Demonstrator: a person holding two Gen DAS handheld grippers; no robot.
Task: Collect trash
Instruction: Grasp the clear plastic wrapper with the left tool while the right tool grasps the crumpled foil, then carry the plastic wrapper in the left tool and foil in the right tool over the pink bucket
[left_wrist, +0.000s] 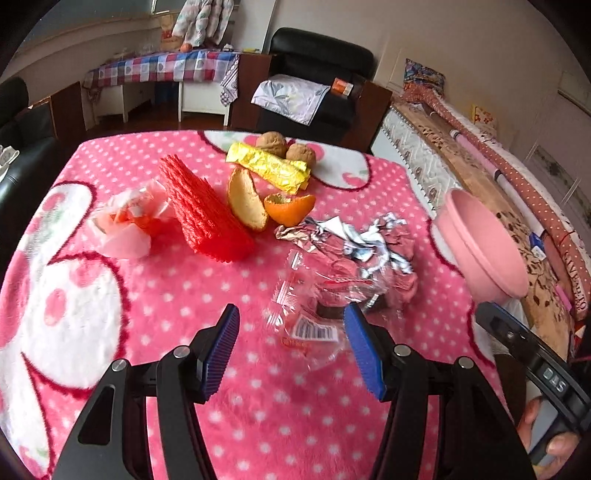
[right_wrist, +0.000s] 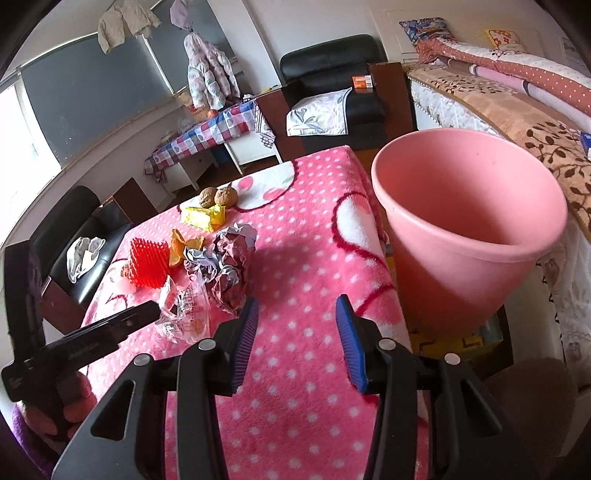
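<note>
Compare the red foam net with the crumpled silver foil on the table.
The red foam net is bright red, ribbed, and keeps a neat wedge shape; the silver foil is shiny, crumpled and irregular. The net lies left of the orange peel, the foil right. Both rest on the pink blanket, untouched.

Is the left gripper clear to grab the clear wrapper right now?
Probably yes. The left gripper is open, with the clear wrapper just ahead between its fingers and nothing on top. The foil lies right behind it and might get caught too.

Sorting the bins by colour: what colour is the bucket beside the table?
Pink, inside and out; the bucket shows best in the right wrist view.
</note>
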